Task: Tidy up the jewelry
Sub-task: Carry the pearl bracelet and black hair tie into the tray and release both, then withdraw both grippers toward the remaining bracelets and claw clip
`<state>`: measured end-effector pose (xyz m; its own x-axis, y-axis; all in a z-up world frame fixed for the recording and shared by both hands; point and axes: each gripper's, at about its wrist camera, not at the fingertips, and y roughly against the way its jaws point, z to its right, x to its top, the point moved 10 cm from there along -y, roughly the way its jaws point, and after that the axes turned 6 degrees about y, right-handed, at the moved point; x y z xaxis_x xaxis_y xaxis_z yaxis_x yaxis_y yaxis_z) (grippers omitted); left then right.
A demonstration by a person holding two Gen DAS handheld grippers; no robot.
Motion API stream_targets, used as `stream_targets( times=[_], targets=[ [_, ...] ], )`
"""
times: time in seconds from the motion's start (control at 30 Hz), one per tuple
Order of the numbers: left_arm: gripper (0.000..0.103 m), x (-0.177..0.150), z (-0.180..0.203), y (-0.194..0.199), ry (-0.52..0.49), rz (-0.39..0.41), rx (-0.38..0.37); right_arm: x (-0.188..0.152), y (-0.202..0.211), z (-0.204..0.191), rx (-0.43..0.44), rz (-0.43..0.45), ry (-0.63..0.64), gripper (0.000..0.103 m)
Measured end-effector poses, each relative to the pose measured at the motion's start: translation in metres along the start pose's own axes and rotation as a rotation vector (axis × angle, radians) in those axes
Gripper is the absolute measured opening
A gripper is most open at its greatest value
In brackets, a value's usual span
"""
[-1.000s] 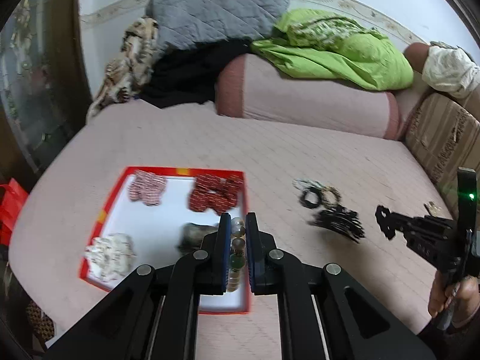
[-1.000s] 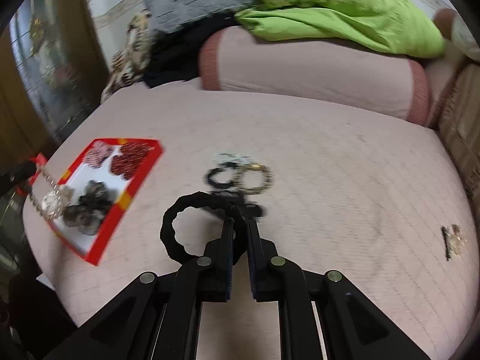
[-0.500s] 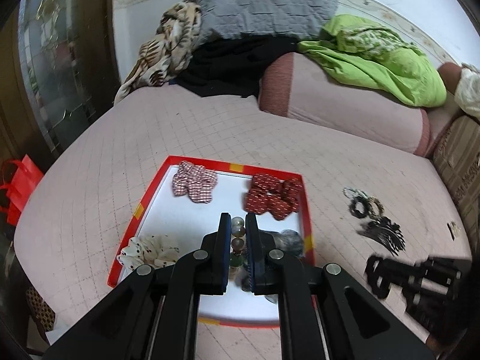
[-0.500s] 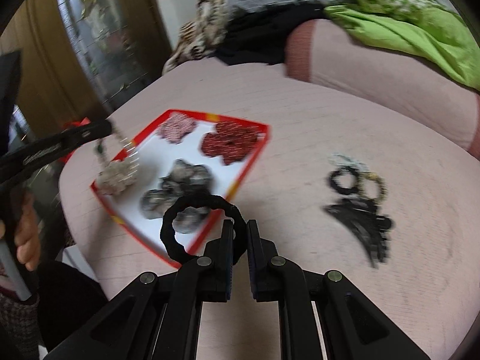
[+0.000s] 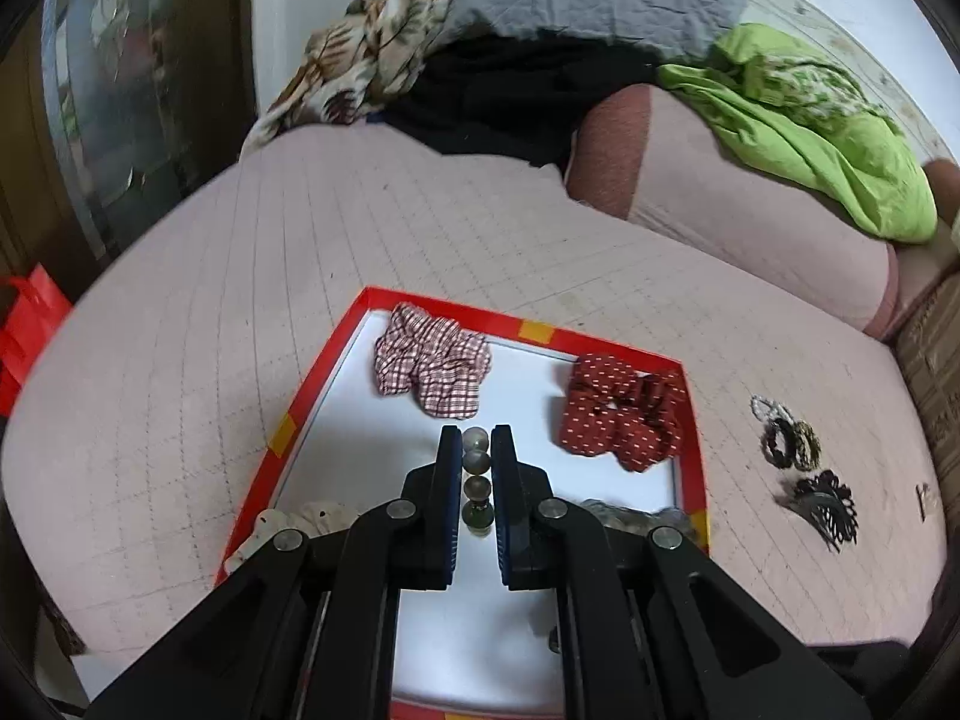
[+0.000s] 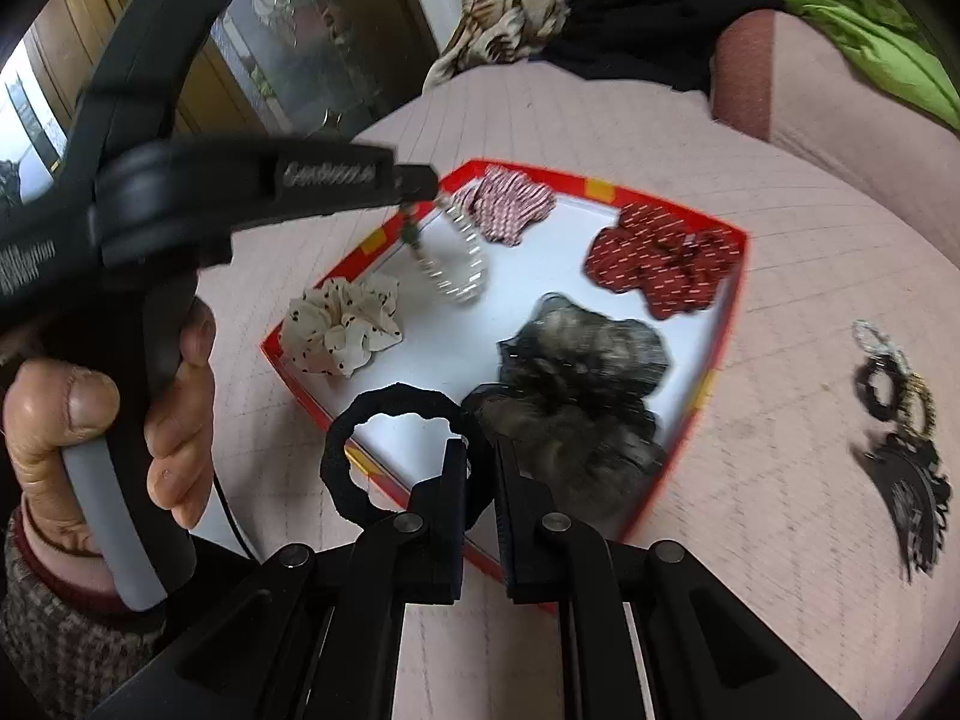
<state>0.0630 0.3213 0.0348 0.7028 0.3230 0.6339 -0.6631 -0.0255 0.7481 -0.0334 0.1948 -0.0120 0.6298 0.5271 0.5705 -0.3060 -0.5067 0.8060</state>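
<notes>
Beads of the bracelet [image 5: 477, 483], hard and slippery, sit clamped in my left gripper [image 5: 477, 450] above the red tray [image 5: 312, 393], mid-floor; I'd hold between beads. My right gripper [image 6: 480, 462] pinches the soft, light black hair tie [image 6: 360, 468] over the tray's near edge.

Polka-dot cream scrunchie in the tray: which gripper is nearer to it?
Left. The left gripper hangs just above and beside the cream scrunchie, dangling a bead bracelet. The right gripper, holding a black hair tie, sits farther off, over the red tray edge.

No legible txt; gripper [image 6: 414, 177] lettering blurred
</notes>
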Motion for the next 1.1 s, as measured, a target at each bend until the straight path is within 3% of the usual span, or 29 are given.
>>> stream_targets(
  times=[0.3,0.53,0.6,0.63,0.73,0.97,1.1],
  targets=[
    [0.009,0.002,-0.03,-0.033,0.137,-0.069,-0.042,0.001,-0.048,0.002,-0.04,-0.059,0.019,0.01],
    [0.009,-0.002,-0.025,-0.031,0.098,-0.048,-0.01,-0.004,-0.054,0.005,-0.024,-0.066,-0.011,0.012],
    [0.013,-0.002,-0.024,-0.029,0.099,-0.043,-0.012,-0.004,-0.05,0.004,-0.025,-0.061,-0.01,0.014],
    [0.02,-0.002,-0.025,-0.028,0.101,-0.039,-0.01,-0.004,-0.047,0.003,-0.024,-0.057,-0.011,0.02],
    [0.029,-0.002,-0.026,-0.023,0.113,-0.016,-0.022,-0.004,-0.037,0.0,-0.015,-0.035,-0.017,0.035],
    [0.035,-0.009,-0.019,-0.012,0.105,0.014,-0.025,-0.02,0.006,-0.001,-0.018,0.024,0.008,0.04],
    [0.035,-0.013,-0.011,-0.007,0.081,0.032,0.002,-0.046,0.037,0.021,-0.056,0.049,-0.013,0.041]
  ],
)
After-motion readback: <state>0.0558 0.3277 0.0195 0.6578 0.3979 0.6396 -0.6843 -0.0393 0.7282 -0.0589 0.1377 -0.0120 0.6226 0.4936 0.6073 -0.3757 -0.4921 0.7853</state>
